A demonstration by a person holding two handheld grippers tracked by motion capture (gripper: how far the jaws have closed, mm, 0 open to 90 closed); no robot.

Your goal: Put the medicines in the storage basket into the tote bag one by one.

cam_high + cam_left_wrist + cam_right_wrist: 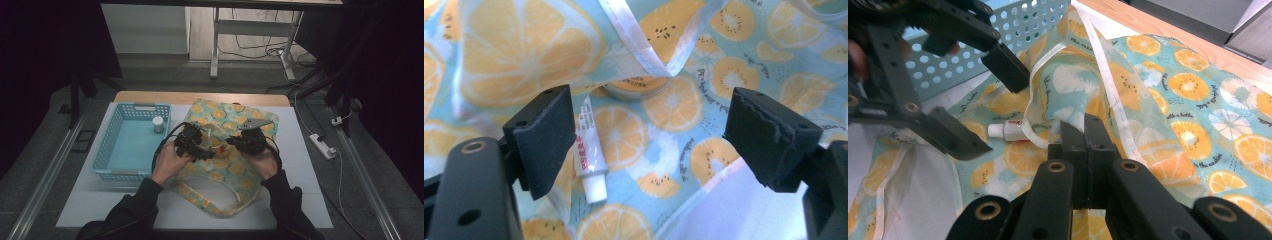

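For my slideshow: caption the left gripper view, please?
Open tongs hover over a small white tube on a fruit-print bag.

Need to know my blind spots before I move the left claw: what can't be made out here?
- Round container, left gripper view: mostly under the bag's folded edge; contents unreadable.
- Small tube, left gripper view: partly behind a claw pad; print too small.
- Right claw, right gripper view: whether its shut jaws pinch fabric is hidden.
- Small jar in basket, high view: too small.

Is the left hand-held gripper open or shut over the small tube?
Open. The left hand-held gripper has its jaws wide apart, and the small tube lies loose on the fruit-print bag, touched by neither pad.
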